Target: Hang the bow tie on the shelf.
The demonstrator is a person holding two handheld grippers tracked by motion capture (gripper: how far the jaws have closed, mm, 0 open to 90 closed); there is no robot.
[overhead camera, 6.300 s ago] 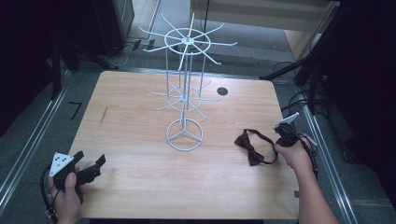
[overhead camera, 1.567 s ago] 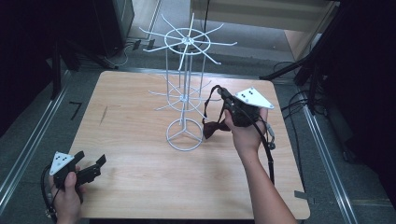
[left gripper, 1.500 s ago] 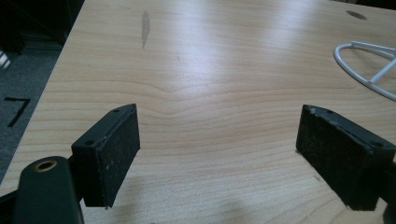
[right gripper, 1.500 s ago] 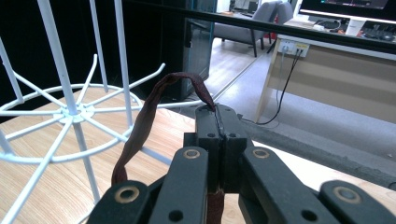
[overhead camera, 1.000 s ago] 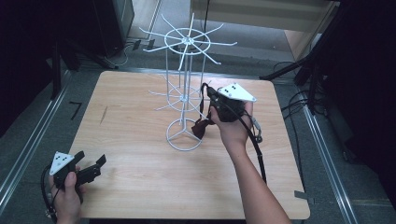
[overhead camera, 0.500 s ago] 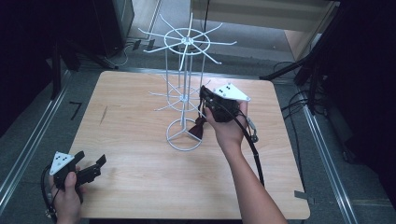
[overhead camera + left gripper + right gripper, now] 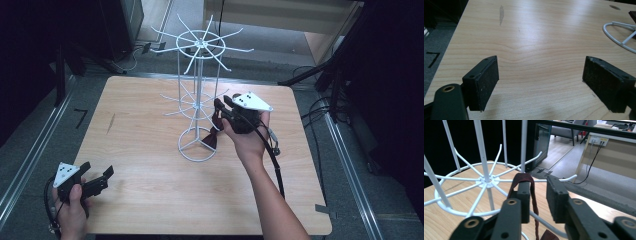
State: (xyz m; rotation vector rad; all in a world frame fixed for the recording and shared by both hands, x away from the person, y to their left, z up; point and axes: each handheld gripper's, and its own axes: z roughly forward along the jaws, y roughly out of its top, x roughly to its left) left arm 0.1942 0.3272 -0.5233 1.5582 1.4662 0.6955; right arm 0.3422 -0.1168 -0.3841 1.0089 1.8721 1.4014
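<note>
A: Item one: dark red fabric bow tie (image 7: pixel 212 131)?
B: Strap looped over an arm of the white wire spinner rack (image 7: pixel 196 107), bow hanging beside its base ring.
A: Right tongs (image 7: pixel 537 195)?
B: Jaws just opening, strap slack between them, unpressed.
A: Left tongs (image 7: pixel 97 178)?
B: Spread wide, nothing held, over the light wooden table (image 7: pixel 150 190).

The dark red cloth bow tie (image 7: pixel 212 134) hangs by its strap (image 7: pixel 532 195) on the white wire rack (image 7: pixel 196 107).

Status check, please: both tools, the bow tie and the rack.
Left tool open, idle. Right tool just opening, bow tie strap looped over white rack prong. Nothing in the way.
</note>
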